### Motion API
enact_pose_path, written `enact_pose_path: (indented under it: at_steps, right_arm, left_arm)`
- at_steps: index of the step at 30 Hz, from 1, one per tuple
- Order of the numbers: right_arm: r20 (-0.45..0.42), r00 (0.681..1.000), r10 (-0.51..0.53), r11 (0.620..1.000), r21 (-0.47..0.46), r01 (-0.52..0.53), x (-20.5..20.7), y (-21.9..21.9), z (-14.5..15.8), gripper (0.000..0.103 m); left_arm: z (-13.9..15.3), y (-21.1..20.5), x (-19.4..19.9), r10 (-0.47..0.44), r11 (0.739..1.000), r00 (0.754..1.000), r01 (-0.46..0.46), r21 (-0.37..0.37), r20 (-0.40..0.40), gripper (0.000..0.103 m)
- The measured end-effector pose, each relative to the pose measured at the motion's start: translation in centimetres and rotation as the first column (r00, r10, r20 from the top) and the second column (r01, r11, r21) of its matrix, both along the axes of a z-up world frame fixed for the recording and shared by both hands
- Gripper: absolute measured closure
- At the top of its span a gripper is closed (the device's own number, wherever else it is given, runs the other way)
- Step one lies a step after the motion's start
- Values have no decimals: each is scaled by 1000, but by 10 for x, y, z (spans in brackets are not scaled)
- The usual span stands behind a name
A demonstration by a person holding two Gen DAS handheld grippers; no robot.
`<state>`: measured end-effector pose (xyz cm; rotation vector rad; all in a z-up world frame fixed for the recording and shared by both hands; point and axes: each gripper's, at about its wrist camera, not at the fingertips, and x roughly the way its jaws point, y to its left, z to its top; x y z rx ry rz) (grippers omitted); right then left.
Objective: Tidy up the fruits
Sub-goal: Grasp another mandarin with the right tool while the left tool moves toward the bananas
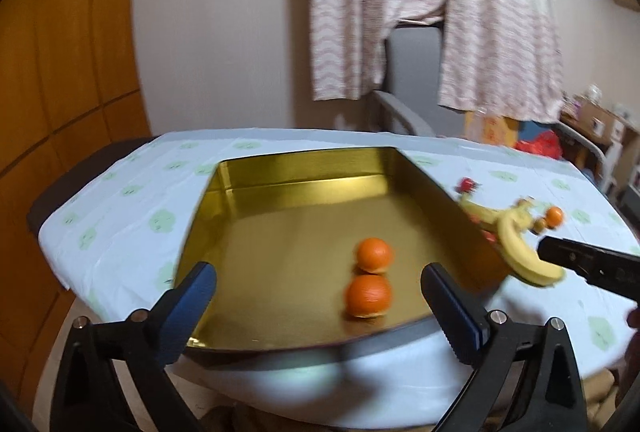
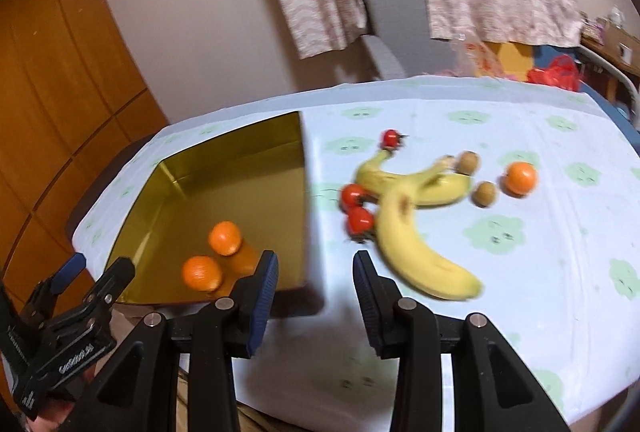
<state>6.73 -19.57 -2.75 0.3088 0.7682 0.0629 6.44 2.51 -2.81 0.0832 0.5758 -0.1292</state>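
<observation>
Two oranges (image 1: 374,254) already down in the gold tin (image 1: 304,167), touching, one just behind the other, toward its near right. Out on the desk (image 2: 520,272), right of the tin: two bananas (image 2: 416,252) crossed, three tomatoes (image 2: 352,195) by them, two kiwis (image 2: 485,193), one more orange (image 2: 520,177) far right.

Left gripper (image 1: 320,296) over the tin's near edge, jaws wide apart, empty. Right gripper (image 2: 316,284) just short of the near banana's tip, jaws apart, empty.

Near banana: yellow, curved, a brown fleck or two on the skin. Probably light but soft and easily bruised, peel smooth. Best taken across the thick middle, gently, not at the tapering tip. Tomatoes likely softer and apt to roll; a light pinch only.
</observation>
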Motion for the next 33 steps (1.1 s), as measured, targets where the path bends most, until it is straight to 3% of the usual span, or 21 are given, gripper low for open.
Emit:
enact_pose_path:
  at_steps: [6, 12, 17, 25, 31, 33]
  right_arm:
    - [-32, 993, -115, 992, -57, 113, -20, -45, -13, 60]
    - [-119, 952, -280, 957, -105, 269, -25, -102, -45, 55]
    - [-153, 935, -320, 945, -122, 303, -25, -121, -64, 55]
    - [-108, 941, -320, 945, -98, 311, -27, -132, -57, 54]
    - [-62, 973, -222, 973, -81, 216, 15, -138, -41, 54]
    - [-54, 971, -233, 969, -102, 227, 31, -143, -37, 55]
  left_arm:
    - [-3, -51, -22, -132, 991, 990, 132, -2, -40, 0]
    - [-23, -113, -27, -277, 961, 947, 273, -43, -166, 0]
    - [-52, -152, -22, -286, 957, 911, 286, -46, -297, 0]
    - [-54, -157, -24, -272, 960, 920, 281, -8, -281, 0]
    - [-43, -163, -19, -277, 959, 926, 284, -7, -258, 0]
    - [-37, -164, -17, -280, 958, 930, 285, -15, -239, 0]
